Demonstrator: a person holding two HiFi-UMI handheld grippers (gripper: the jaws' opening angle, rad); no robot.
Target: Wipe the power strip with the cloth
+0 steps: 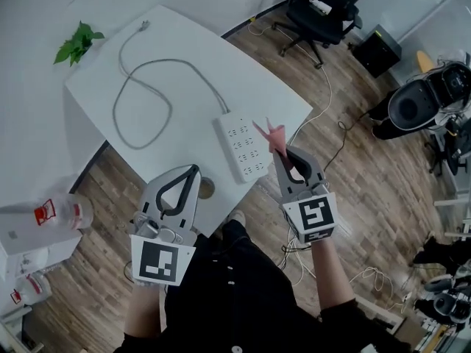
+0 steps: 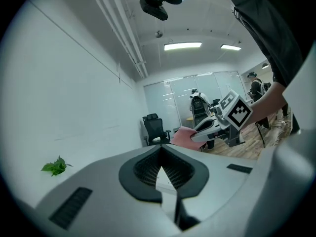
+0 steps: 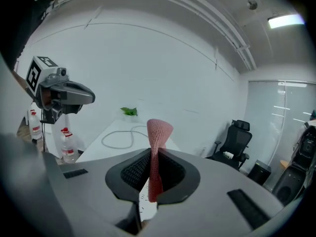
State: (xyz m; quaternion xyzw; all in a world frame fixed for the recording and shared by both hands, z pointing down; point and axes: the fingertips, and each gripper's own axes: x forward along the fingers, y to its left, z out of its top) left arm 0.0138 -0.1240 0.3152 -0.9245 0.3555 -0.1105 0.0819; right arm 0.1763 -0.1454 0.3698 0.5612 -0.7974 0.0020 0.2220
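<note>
A white power strip (image 1: 243,148) lies near the table's (image 1: 169,43) front right edge, and its grey cable (image 1: 143,98) loops across the tabletop. My right gripper (image 1: 284,153) hovers just right of the strip, shut on a pink cloth (image 1: 271,134) that sticks up from its tips. In the right gripper view the cloth (image 3: 159,130) stands pinched upright between the jaws of that gripper (image 3: 152,154). My left gripper (image 1: 193,169) is held over the table's front edge, left of the strip, shut and holding nothing. The left gripper view shows its jaws (image 2: 161,150) closed together.
A small green plant (image 1: 77,43) sits at the table's far left corner. Plastic bottles (image 1: 62,212) with red labels stand on the floor at left. A black office chair (image 1: 324,6) is beyond the table. Cables trail on the wooden floor (image 1: 324,123) at right.
</note>
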